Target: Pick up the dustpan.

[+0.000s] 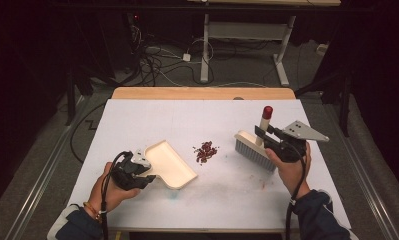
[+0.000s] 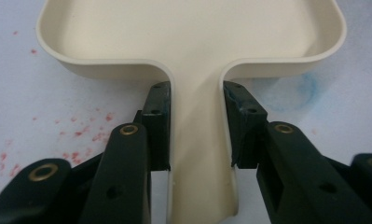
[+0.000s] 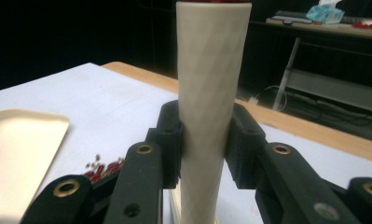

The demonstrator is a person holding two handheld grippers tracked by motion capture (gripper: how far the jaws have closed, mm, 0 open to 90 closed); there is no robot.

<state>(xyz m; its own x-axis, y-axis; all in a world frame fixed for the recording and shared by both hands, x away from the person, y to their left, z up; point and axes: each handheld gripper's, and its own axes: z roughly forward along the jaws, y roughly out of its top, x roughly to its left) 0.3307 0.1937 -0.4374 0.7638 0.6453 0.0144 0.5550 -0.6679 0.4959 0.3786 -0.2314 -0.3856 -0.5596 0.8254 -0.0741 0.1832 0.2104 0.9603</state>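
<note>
A cream dustpan (image 1: 169, 162) lies on the white table (image 1: 137, 120), left of centre, its open mouth toward the middle. My left gripper (image 1: 146, 173) is shut on the dustpan's handle (image 2: 196, 154), both pads pressed to its sides. A small pile of dark red bits (image 1: 206, 151) sits mid-table between the two tools. To its right stands a cream hand brush (image 1: 256, 149) with grey bristles and a red-tipped upright handle (image 1: 266, 120). My right gripper (image 1: 265, 134) is shut on that brush handle (image 3: 211, 116). The red bits (image 3: 102, 168) and the dustpan (image 3: 20, 154) lie beyond it.
Red specks and stains mark the table (image 2: 81, 130), along with a faint blue ring (image 2: 286, 91). A wooden strip (image 1: 202, 93) runs along the table's far edge. Beyond it are floor cables (image 1: 157, 60) and a white desk frame (image 1: 247, 35).
</note>
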